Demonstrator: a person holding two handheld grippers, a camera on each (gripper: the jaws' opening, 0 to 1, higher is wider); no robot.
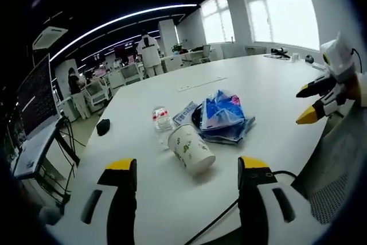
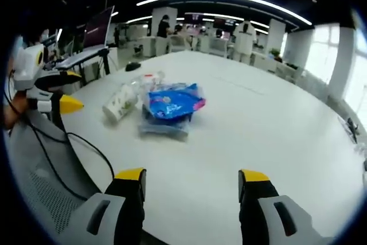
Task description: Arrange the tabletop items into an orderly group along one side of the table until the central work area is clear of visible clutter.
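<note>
A white paper cup with green print (image 1: 192,149) lies tipped on its side on the smooth white round-edged table (image 1: 241,84), its mouth toward the left gripper (image 1: 188,179), long axis slanting away. Behind it a clear plastic bottle (image 1: 161,118) lies beside crinkly blue plastic bags (image 1: 222,113). The left gripper and right gripper (image 2: 192,185) are wide open with nothing between their jaws.

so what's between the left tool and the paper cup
Nothing: in the left gripper view, only bare table lies between the open left tool and the tipped cup.
</note>
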